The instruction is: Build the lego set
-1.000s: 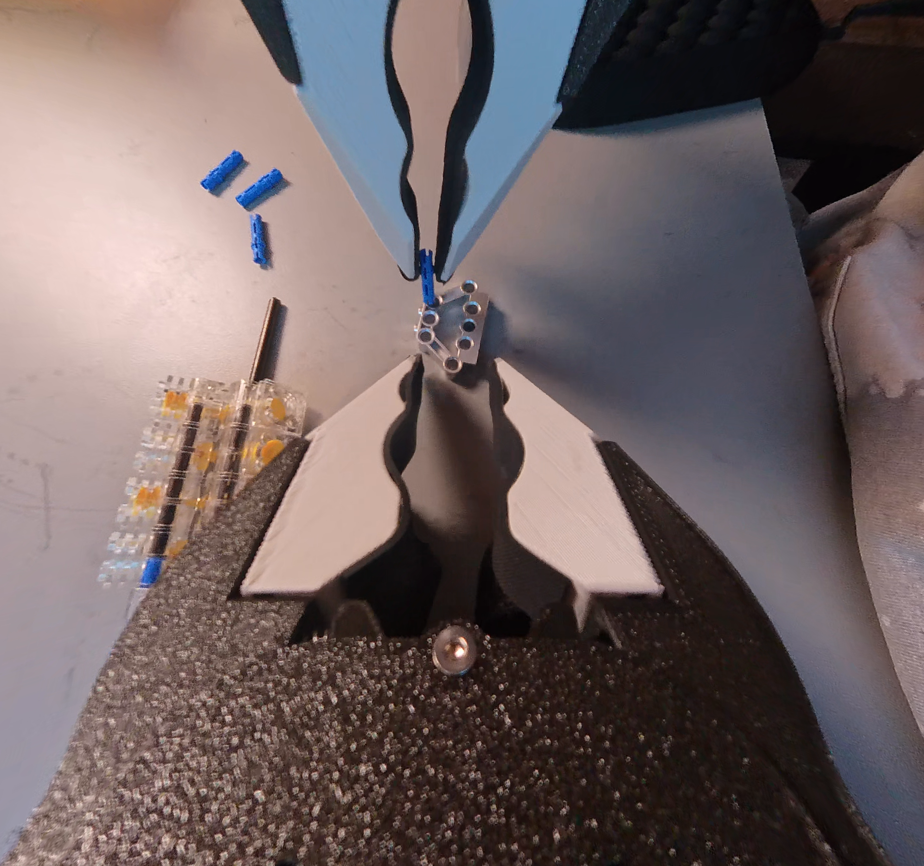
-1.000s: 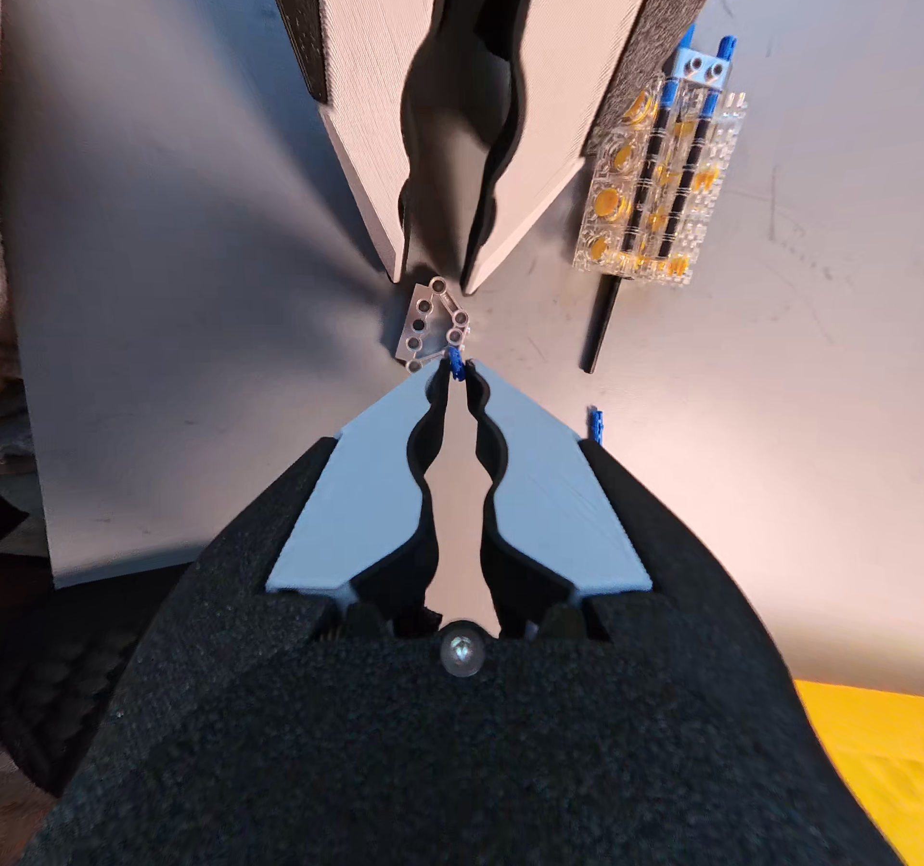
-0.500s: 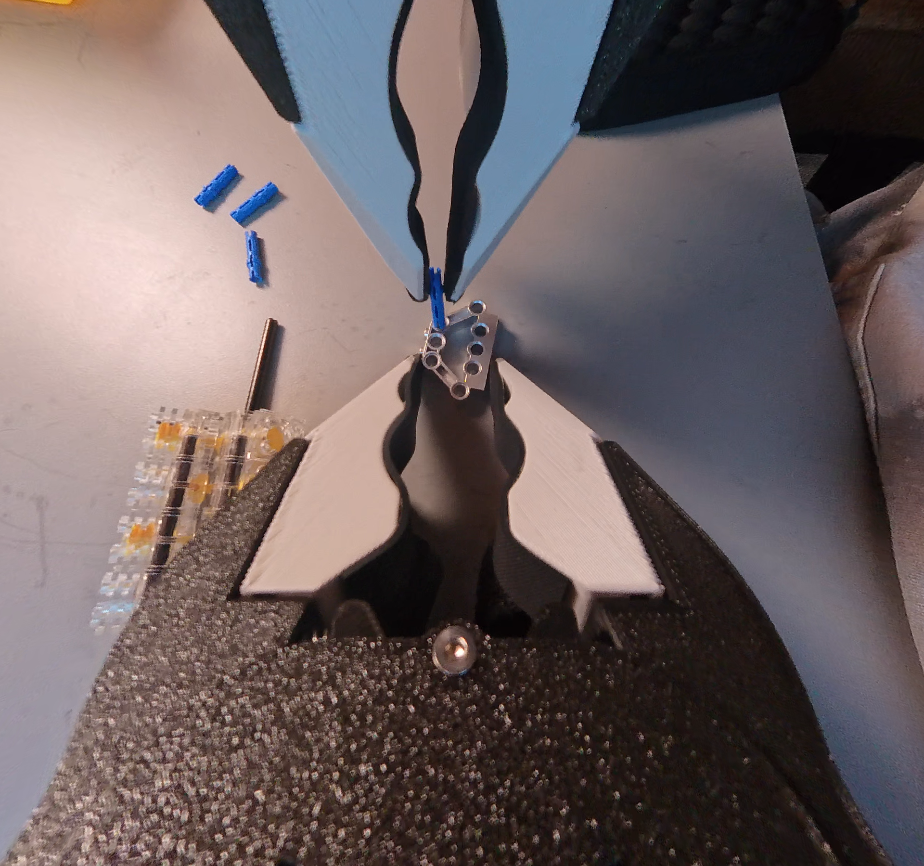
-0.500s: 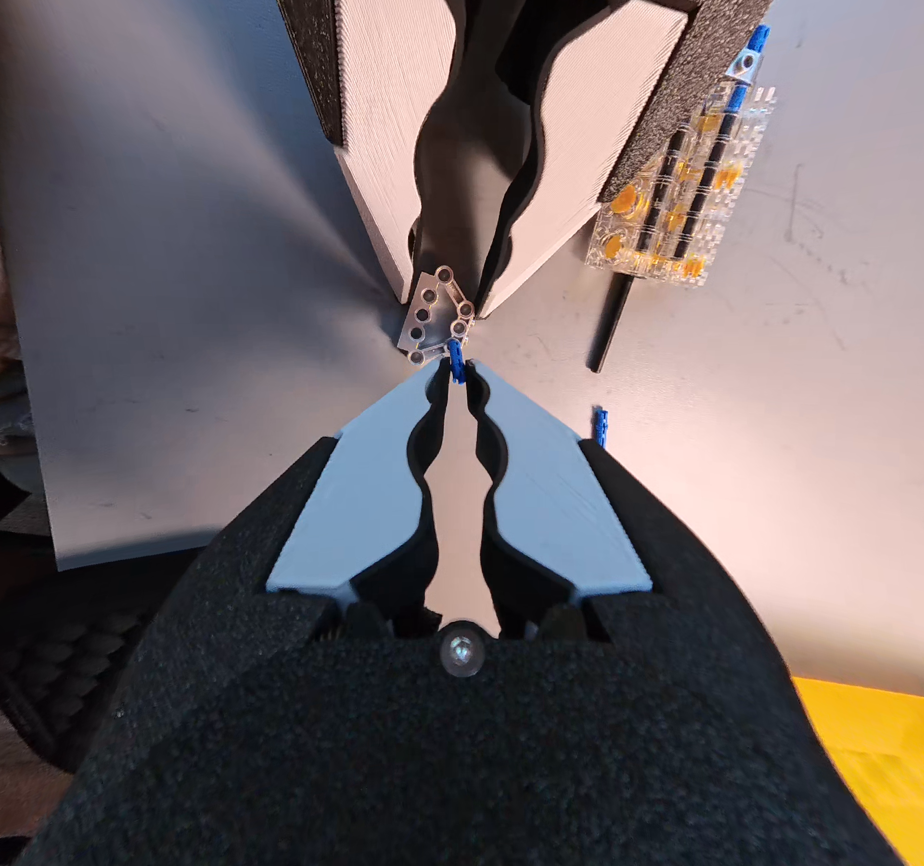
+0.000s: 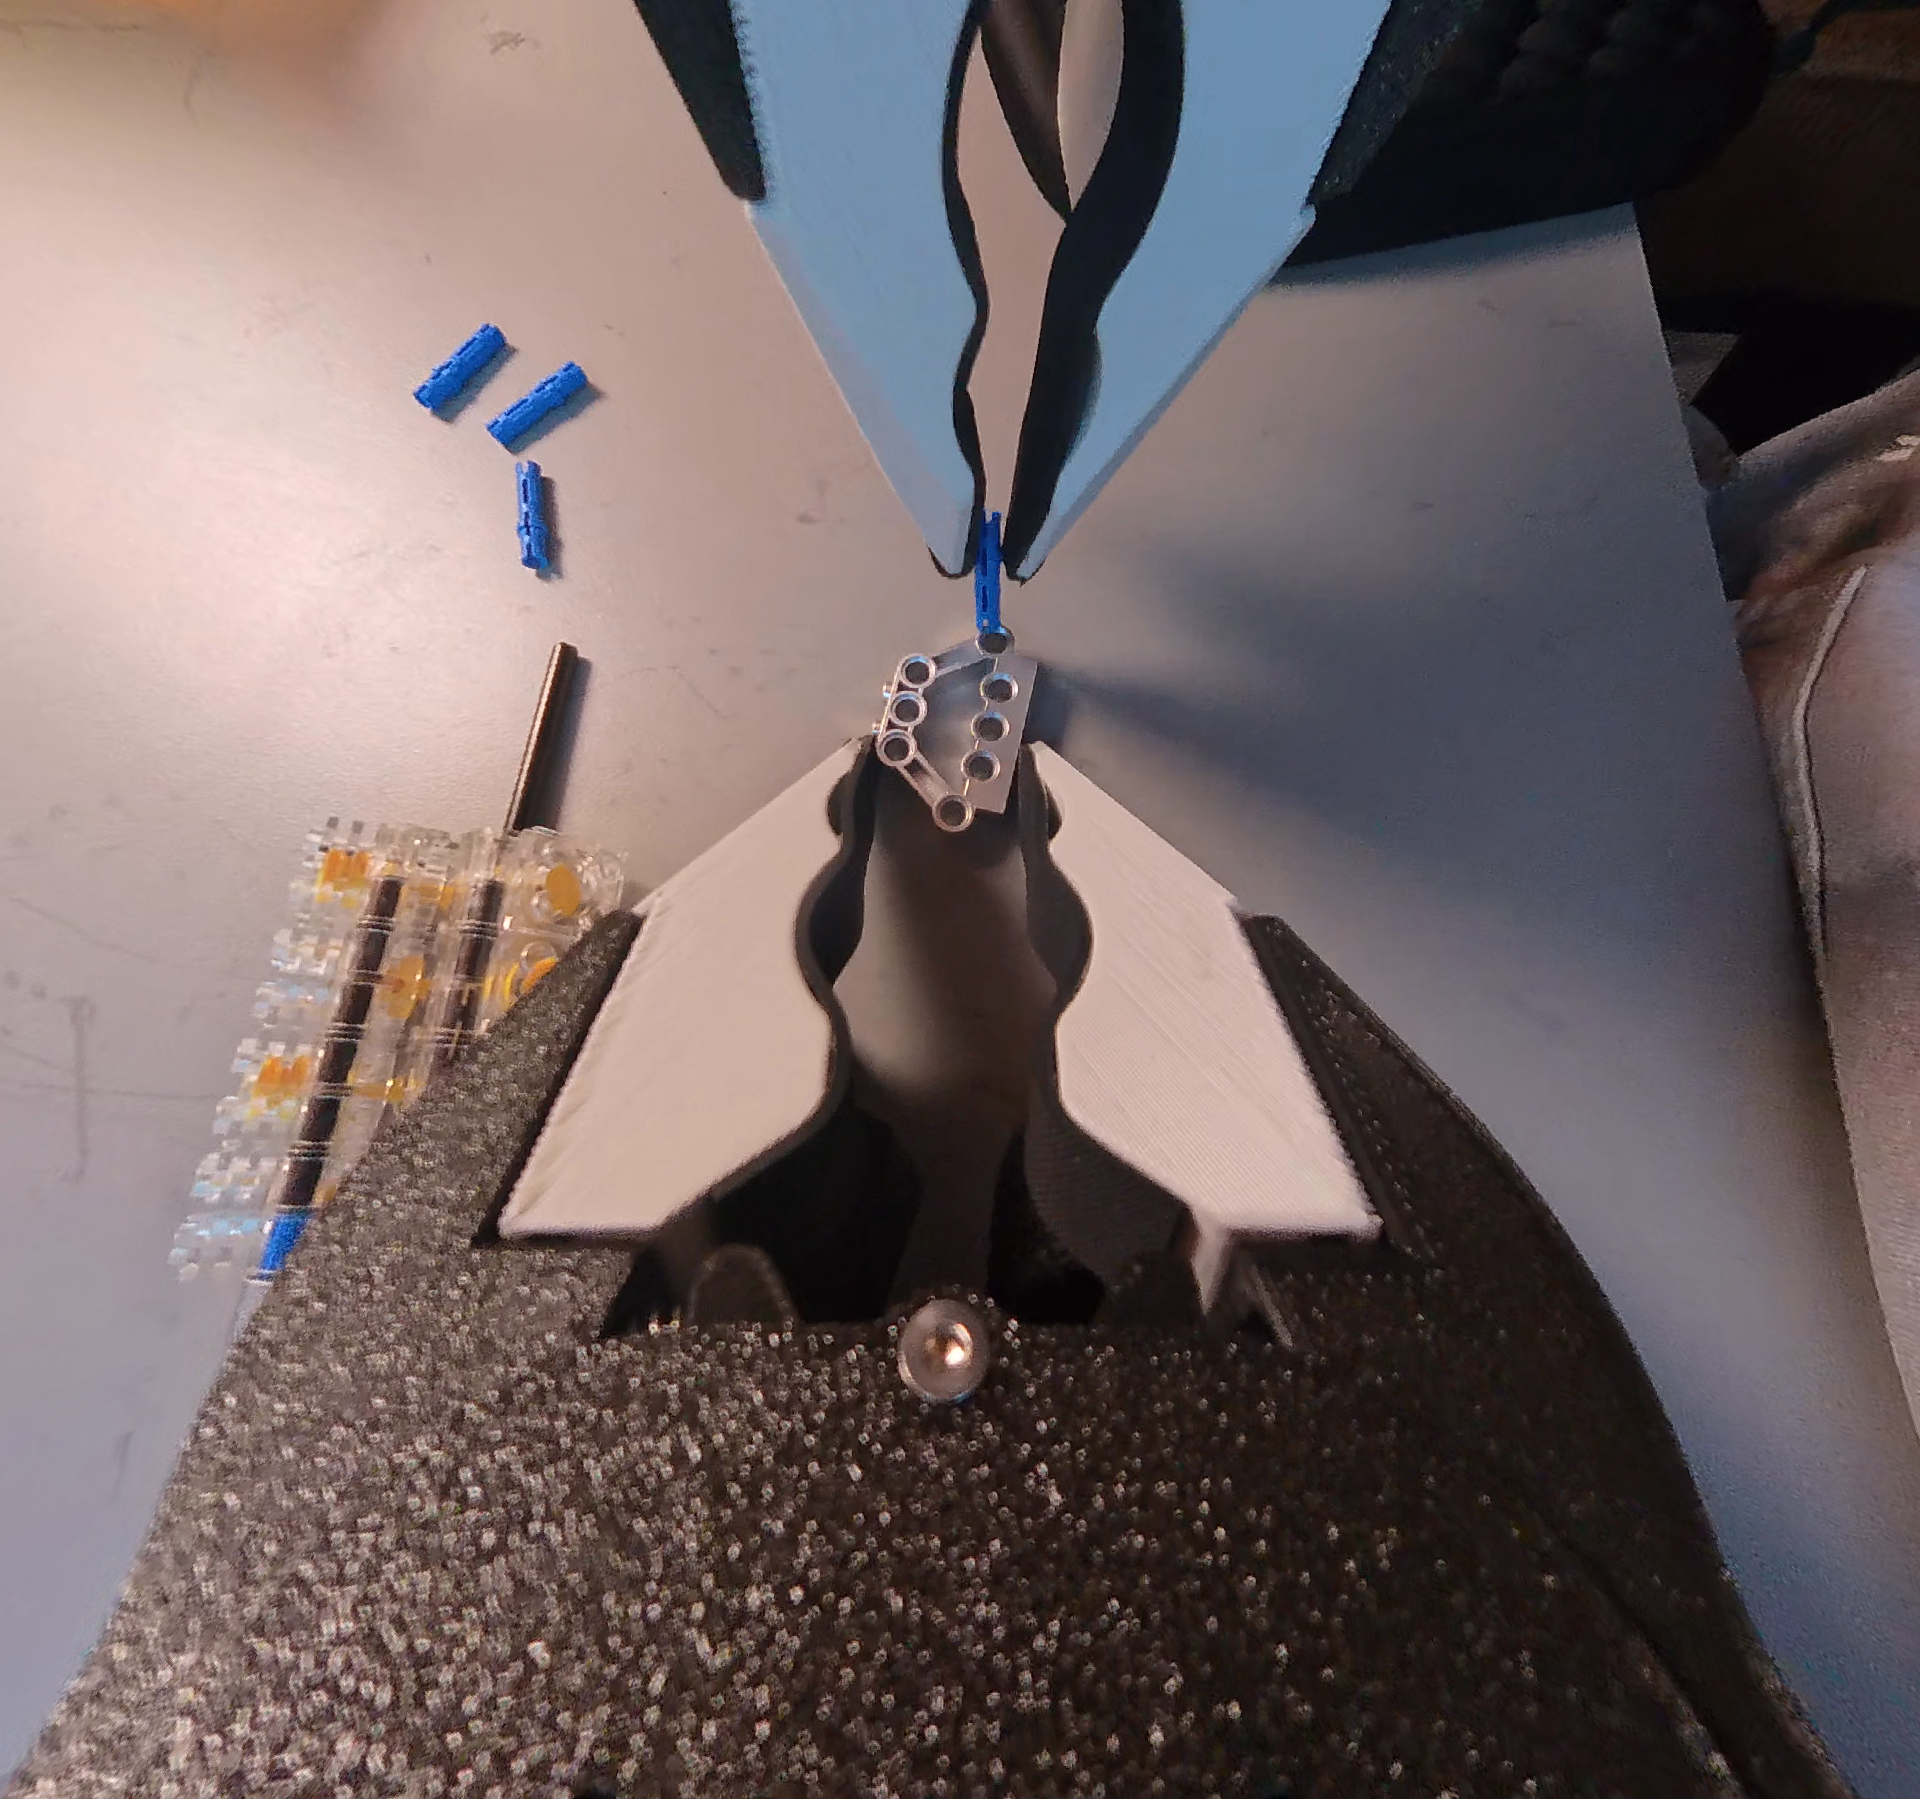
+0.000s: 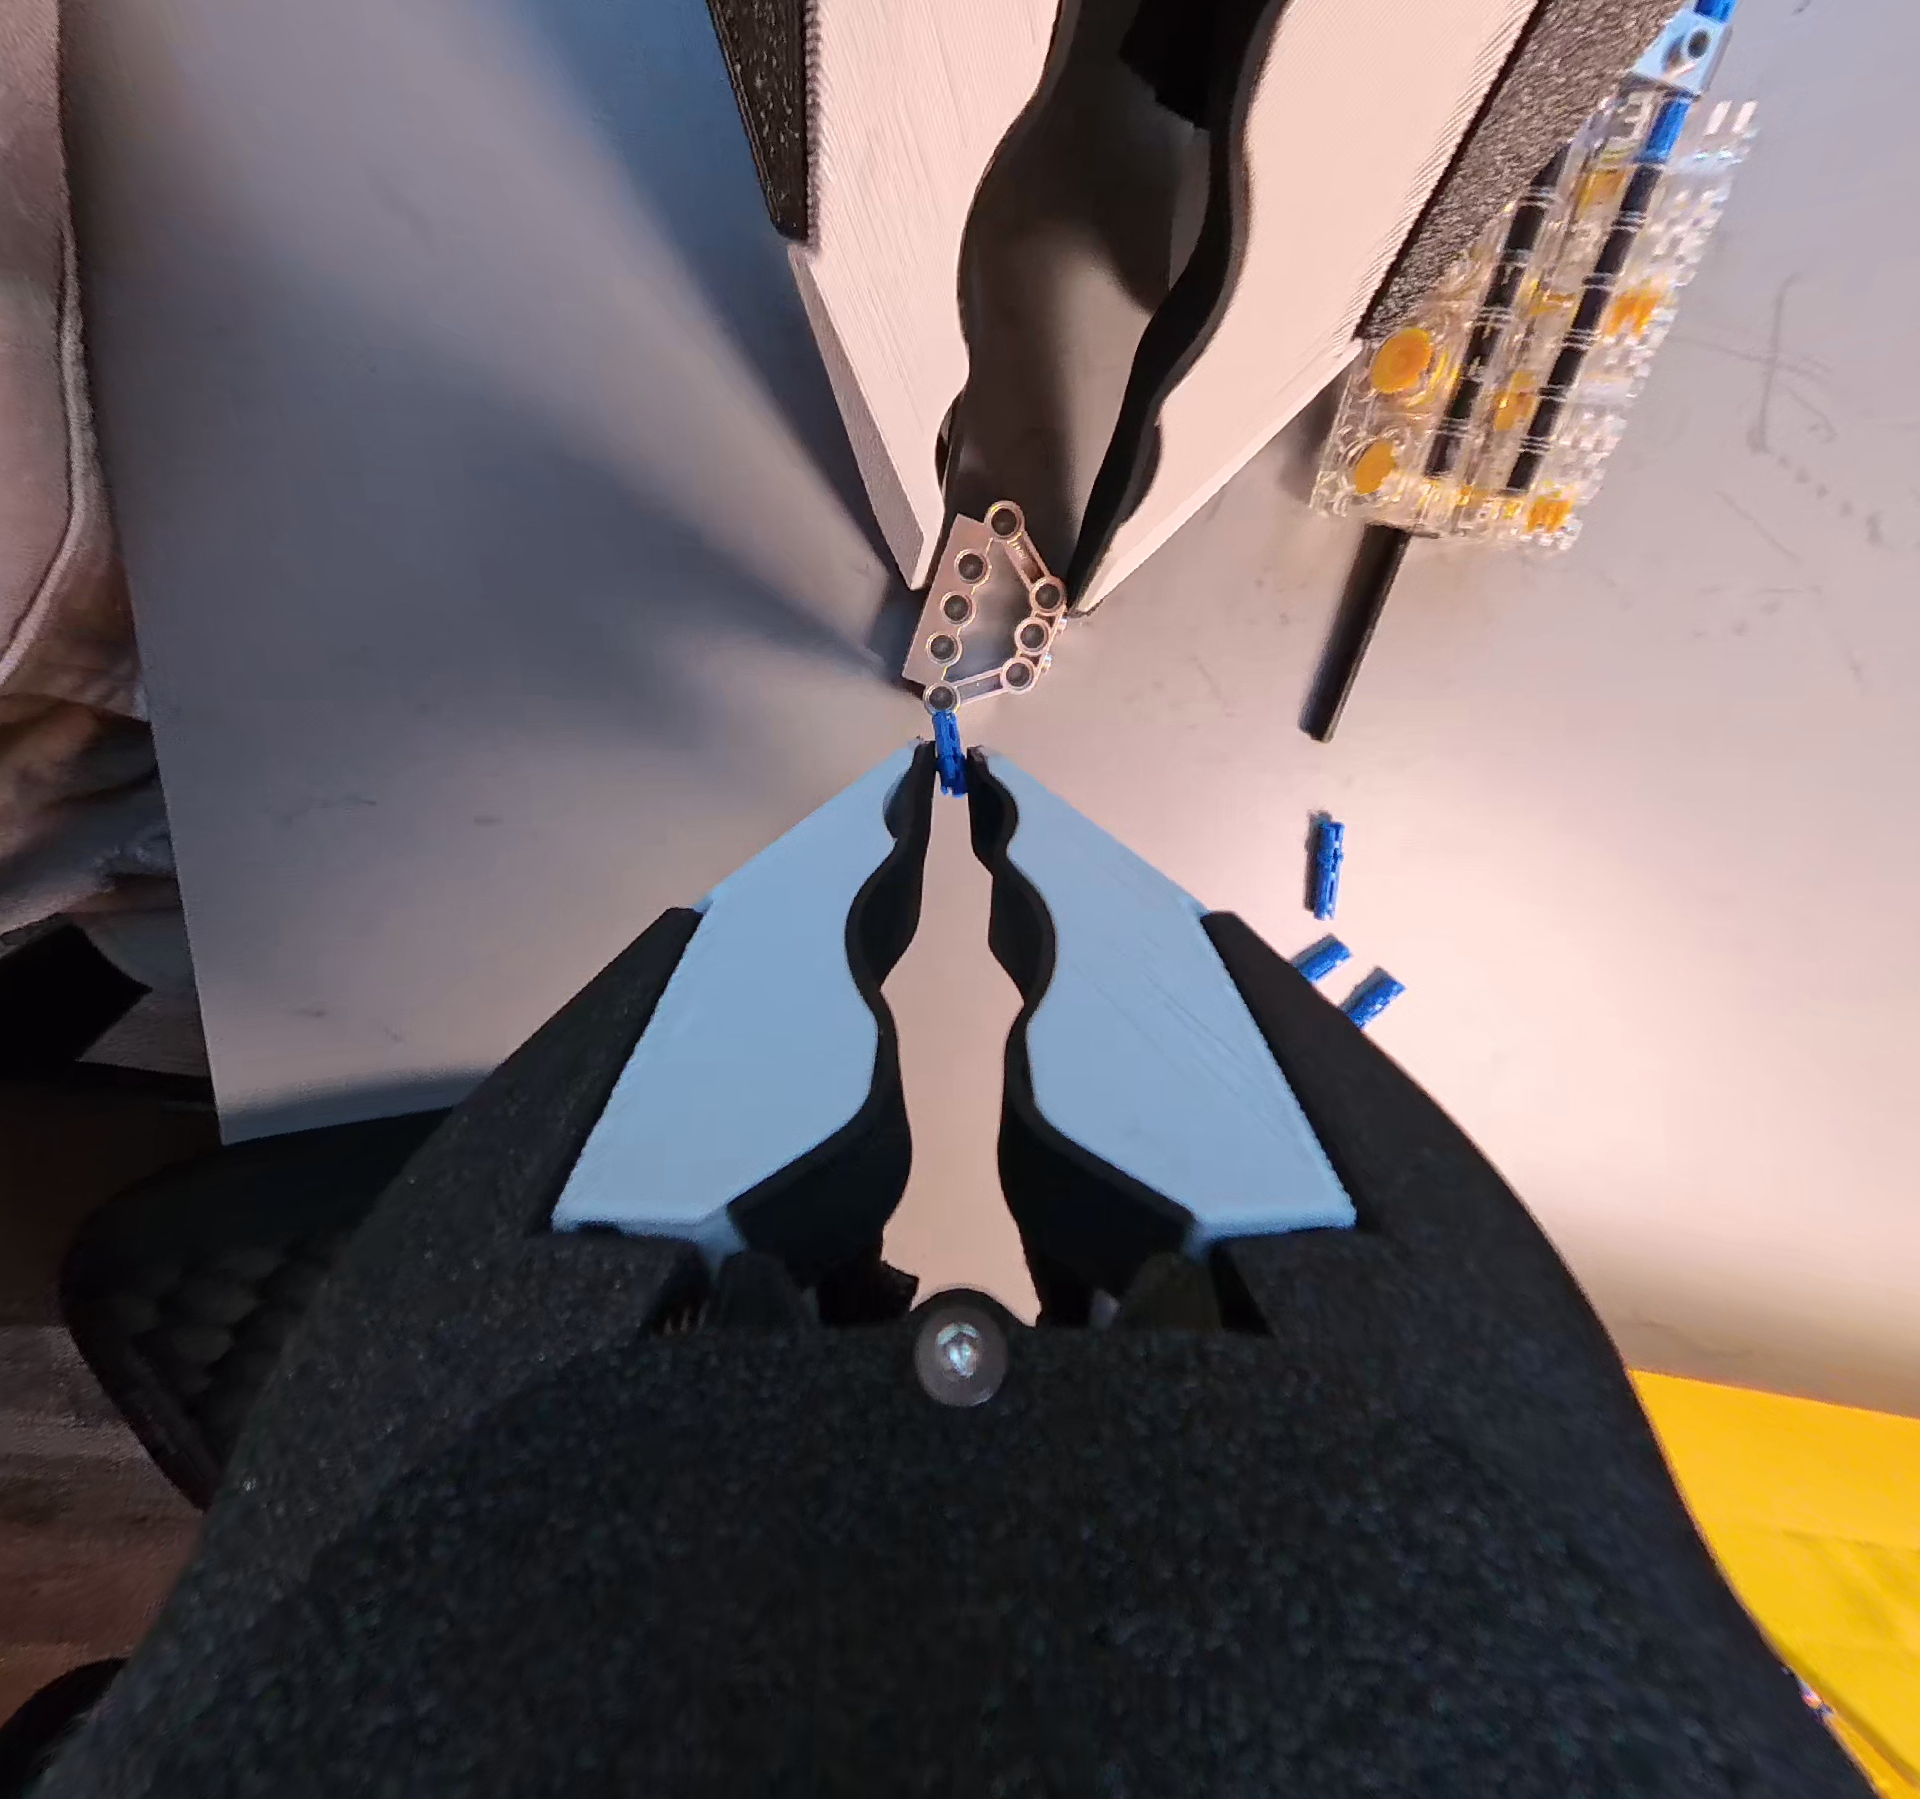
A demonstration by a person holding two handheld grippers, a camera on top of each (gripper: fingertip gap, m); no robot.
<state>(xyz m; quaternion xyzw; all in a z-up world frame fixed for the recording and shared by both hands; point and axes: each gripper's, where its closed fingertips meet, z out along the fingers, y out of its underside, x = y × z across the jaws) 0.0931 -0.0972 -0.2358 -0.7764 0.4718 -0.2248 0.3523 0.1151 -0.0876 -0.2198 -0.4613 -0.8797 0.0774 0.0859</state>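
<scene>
Grey tabletop point(image 5: 312, 191) fills both views. Over it the left gripper point(image 5: 951, 783) pinches a clear plate with holes point(image 5: 961, 731), and the right gripper point(image 6: 948, 762) is pressed onto a blue pin point(image 6: 948, 757), its tip at the plate's corner hole but apparently not seated. Farther out lie three loose blue pins point(image 5: 535, 399), a black rod point(image 5: 540, 741) and a clear block assembly point(image 5: 395, 1001).
</scene>
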